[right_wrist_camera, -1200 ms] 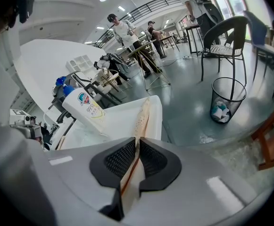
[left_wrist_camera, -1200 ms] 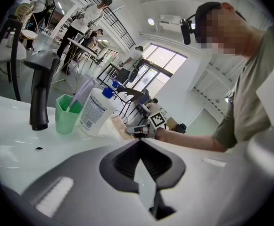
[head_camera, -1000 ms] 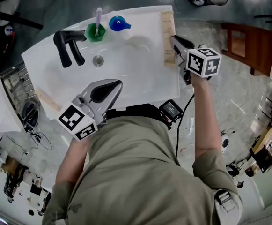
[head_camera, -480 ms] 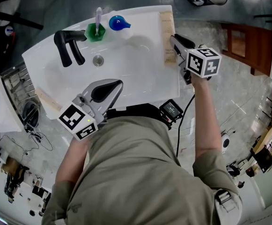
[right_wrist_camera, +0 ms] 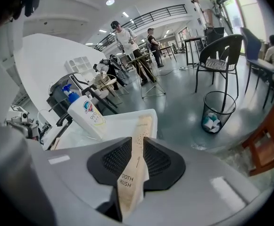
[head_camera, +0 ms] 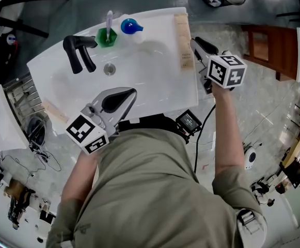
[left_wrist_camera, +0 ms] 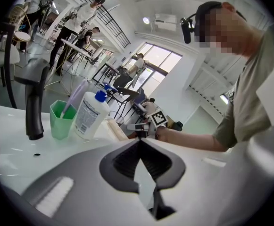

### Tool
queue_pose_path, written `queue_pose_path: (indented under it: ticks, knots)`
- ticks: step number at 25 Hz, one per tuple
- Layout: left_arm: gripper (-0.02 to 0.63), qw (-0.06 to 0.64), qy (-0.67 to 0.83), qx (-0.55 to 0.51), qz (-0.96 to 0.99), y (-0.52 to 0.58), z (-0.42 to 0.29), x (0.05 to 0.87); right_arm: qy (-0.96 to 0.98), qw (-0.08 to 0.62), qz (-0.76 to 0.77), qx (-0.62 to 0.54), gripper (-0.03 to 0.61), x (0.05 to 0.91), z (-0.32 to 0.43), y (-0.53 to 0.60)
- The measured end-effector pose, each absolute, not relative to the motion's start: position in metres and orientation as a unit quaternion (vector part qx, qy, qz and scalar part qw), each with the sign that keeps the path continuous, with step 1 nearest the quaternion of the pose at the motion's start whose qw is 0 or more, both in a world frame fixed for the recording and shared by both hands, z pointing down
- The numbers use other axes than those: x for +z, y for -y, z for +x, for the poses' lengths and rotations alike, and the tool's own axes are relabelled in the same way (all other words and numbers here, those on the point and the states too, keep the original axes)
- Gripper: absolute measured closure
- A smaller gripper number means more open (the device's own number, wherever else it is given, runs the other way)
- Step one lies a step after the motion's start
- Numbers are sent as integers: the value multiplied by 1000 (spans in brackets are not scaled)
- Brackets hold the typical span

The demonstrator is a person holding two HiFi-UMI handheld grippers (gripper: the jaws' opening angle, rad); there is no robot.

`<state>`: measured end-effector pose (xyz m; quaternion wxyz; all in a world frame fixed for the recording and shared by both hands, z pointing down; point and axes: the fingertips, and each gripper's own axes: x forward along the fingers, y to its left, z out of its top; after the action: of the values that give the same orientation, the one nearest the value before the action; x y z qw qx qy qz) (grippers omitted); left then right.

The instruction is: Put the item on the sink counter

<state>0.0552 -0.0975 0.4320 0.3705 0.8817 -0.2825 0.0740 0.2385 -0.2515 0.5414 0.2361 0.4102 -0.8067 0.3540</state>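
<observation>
**Toothbrush box held at the table's right edge**

We see the white sink table filling the upper half of the head view, with its basin in the middle. Our left tongs hang over the near rim at lower left, jaws pressed together at the tips with nothing between them. Our right tongs sit at the table's right edge, clamped on the toothbrush box. This long brown-paper pack runs along that rim toward the top of the frame; we cannot tell whether it rests on the surface. A black faucet stands at upper left. To its right is a green cup, with a blue-capped bottle just beside it. A pale purple toothbrush stands in the cup.
</observation>
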Motion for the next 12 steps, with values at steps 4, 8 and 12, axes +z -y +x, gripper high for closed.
queue_pose_path:
  ticks: [4,8,12]
  knots:
    - [609,364,275,73,887,96,54,425,810,230,420,339,515,523,237,247]
    - [609,356,266,74,893,93,53,418,810,220,434,326,515,506,237,241]
    - [609,347,254,75,899,89,51,410,811,207,444,320,515,490,234,231]
